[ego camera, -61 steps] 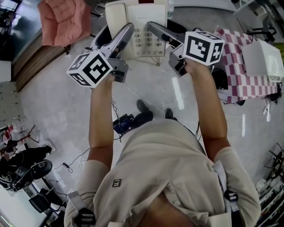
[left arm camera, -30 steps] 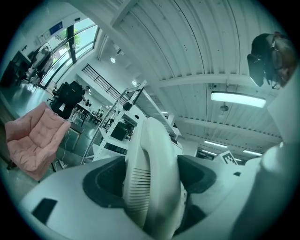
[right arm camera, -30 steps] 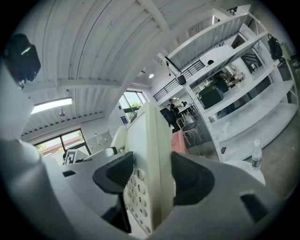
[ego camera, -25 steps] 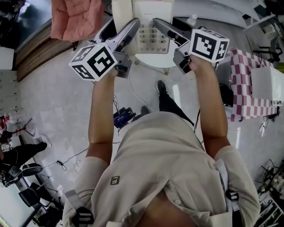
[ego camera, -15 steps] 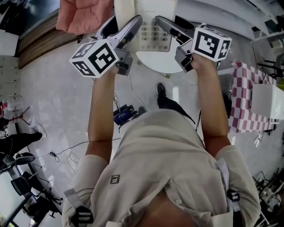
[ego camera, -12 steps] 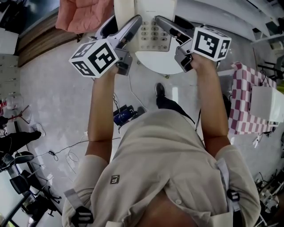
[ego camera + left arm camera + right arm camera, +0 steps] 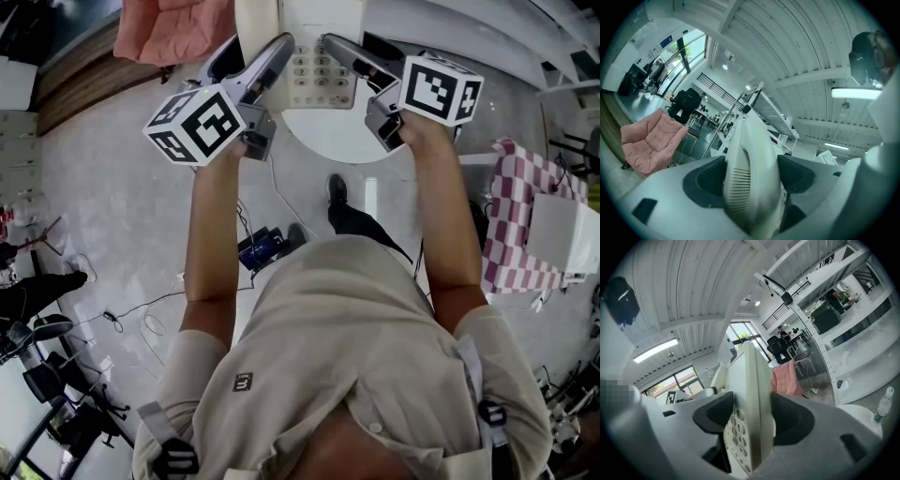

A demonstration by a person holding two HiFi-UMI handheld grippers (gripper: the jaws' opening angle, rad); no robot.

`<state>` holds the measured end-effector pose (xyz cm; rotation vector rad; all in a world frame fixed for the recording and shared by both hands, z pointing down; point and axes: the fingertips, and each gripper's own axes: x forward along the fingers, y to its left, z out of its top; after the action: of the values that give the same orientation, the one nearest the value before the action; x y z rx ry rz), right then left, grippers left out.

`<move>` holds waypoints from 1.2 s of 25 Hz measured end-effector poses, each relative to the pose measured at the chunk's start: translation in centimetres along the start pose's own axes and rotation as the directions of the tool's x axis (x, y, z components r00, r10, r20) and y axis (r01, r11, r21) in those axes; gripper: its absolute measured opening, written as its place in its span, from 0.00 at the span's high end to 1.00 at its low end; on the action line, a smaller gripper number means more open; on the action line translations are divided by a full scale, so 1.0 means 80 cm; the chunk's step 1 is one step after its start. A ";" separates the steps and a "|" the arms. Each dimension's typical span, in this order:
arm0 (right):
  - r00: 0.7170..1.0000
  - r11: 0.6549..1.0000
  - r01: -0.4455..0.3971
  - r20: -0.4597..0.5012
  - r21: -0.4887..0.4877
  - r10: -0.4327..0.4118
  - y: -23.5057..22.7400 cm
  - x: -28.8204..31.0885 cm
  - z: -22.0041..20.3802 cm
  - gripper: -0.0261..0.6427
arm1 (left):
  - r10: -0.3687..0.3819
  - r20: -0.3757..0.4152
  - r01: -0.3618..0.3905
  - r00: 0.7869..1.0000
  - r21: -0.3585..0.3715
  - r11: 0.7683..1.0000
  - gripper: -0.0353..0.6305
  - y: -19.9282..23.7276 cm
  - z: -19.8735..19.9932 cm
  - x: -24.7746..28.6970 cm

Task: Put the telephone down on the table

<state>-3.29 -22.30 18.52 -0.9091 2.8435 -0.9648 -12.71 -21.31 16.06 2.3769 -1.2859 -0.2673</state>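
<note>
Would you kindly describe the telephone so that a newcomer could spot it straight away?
At the top of the head view a round white table stands on the grey floor. Over it is the cream telephone, pinched between the left tongs and right tongs. Alone among its neighbours, it bears a grid of keypad buttons.

Telephone (image 7: 317, 73): between left gripper (image 7: 274, 54) and right gripper (image 7: 339, 49), over bench (image 7: 330, 142).
Armchair (image 7: 169, 28): left of bench, on floor (image 7: 112, 197).

Head view: telephone (image 7: 316, 75) cropped by top edge at 12 o'clock; can't tell if it touches table (image 7: 330, 142).
</note>
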 end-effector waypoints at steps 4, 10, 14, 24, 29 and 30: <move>1.000 1.000 0.005 -0.011 0.022 -0.005 -0.030 0.010 -0.001 0.61 | 0.007 -0.020 -0.007 1.000 -0.014 1.000 0.43 0.015 -0.012 0.025; 1.000 0.998 0.016 -0.027 0.058 -0.014 -0.072 0.020 -0.008 0.61 | 0.014 -0.054 -0.016 0.998 -0.032 0.999 0.43 0.034 -0.035 0.058; 0.999 0.996 0.023 -0.037 0.083 -0.020 -0.099 0.030 -0.012 0.61 | 0.020 -0.077 -0.024 0.997 -0.044 0.999 0.43 0.049 -0.049 0.080; 0.997 0.988 0.037 -0.069 0.153 -0.026 -0.176 0.057 -0.043 0.61 | 0.046 -0.139 -0.057 0.989 -0.076 0.995 0.43 0.096 -0.103 0.129; 0.996 0.982 0.035 -0.086 0.188 -0.019 -0.212 0.070 -0.065 0.61 | 0.047 -0.172 -0.067 0.984 -0.114 0.991 0.43 0.115 -0.141 0.149; 0.996 0.981 0.036 -0.090 0.193 -0.019 -0.220 0.073 -0.069 0.61 | 0.058 -0.173 -0.078 0.983 -0.108 0.991 0.43 0.121 -0.145 0.153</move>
<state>0.07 -33.57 33.85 -0.9088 2.7482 -1.2902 -9.04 -33.01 31.16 2.2034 -1.2352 -0.1112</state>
